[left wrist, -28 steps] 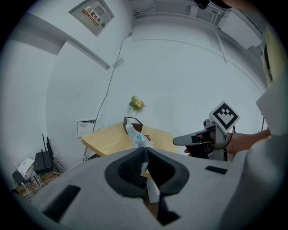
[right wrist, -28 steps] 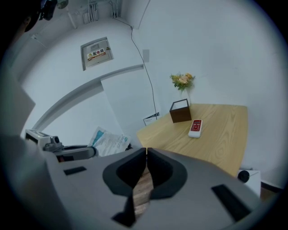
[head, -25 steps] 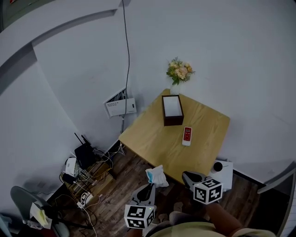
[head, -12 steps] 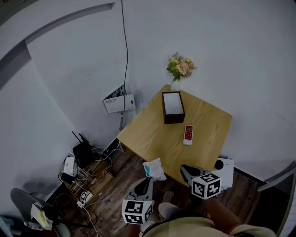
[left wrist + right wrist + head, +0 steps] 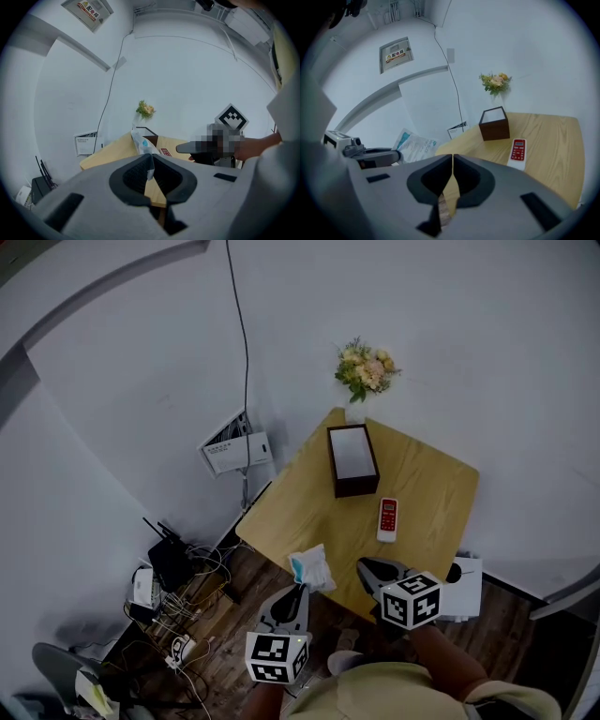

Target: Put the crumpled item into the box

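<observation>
Head view: a wooden table (image 5: 309, 512) stands in a white-walled corner, bearing a dark, open-topped box (image 5: 352, 458) towards its far side, a red-and-white remote (image 5: 387, 518) lying just beside the box on the near side, and a bunch of flowers (image 5: 367, 369) at the far corner. The left gripper (image 5: 300, 591) is raised at the near edge of the table, its jaws clenched on the crumpled item (image 5: 310, 568), a white wrapper with a blue patch, which stands up above the jaw tips, well apart from the box. The right gripper (image 5: 366, 569) is held beside it, over the table's near corner. A white wall box (image 5: 232, 452) and a tangle of cables (image 5: 183, 601) on the floor lie to the left. Left gripper view: the two jaws grasp the lower edge of the crumpled item (image 5: 142, 144), which rises towards the box (image 5: 149, 138); the right gripper's marker cube (image 5: 231, 119) shows at right. Right gripper view: the jaws are pressed together with nothing between them, only the table (image 5: 555, 140) visible beyond; the box (image 5: 494, 123), the remote (image 5: 518, 151) and the flowers (image 5: 496, 82) lie ahead, while the left gripper (image 5: 396, 156) enters from the left holding the crumpled item (image 5: 415, 145) off the table's edge.
</observation>
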The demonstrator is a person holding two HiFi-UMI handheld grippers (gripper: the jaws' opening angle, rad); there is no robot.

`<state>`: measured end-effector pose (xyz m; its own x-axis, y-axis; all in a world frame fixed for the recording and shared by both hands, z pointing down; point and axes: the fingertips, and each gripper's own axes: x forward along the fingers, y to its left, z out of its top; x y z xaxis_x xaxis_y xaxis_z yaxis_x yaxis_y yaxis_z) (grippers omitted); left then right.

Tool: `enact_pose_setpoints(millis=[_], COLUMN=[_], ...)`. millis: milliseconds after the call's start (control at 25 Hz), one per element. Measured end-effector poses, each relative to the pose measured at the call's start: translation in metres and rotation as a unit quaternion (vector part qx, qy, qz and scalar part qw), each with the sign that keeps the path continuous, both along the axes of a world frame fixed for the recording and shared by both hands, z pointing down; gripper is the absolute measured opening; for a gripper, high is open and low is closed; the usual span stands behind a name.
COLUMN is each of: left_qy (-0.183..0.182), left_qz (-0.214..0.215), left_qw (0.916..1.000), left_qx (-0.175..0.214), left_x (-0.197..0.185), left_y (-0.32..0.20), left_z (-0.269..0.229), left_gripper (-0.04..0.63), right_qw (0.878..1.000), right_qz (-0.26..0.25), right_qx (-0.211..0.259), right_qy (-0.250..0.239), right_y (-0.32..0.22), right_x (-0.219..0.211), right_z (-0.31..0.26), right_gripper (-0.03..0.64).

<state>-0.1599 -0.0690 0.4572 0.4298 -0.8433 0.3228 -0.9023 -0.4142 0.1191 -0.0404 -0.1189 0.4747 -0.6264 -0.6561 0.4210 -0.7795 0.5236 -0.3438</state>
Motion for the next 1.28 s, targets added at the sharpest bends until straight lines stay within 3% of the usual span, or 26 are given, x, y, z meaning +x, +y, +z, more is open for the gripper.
enact_pose_setpoints(millis=[640, 1280], left_qy=[-0.013, -0.020], left_qz=[0.040, 0.111], left_qw=[0.9991, 0.9930], left_qx=[-0.006, 0.037], left_x=[0.019, 0.061], left_y=[-0.080, -0.149], left_z=[-0.005, -0.034], left_gripper=[0.031, 0.031], right_qw=[0.999, 0.997], right_qz=[0.027, 0.076], right_qx=[-0.007, 0.025], right_qy=[-0.015, -0.022], right_y=[-0.061, -0.079], right_x=[0.015, 0.043], right_z=[0.000, -0.016], right_gripper=[0.031, 0.031])
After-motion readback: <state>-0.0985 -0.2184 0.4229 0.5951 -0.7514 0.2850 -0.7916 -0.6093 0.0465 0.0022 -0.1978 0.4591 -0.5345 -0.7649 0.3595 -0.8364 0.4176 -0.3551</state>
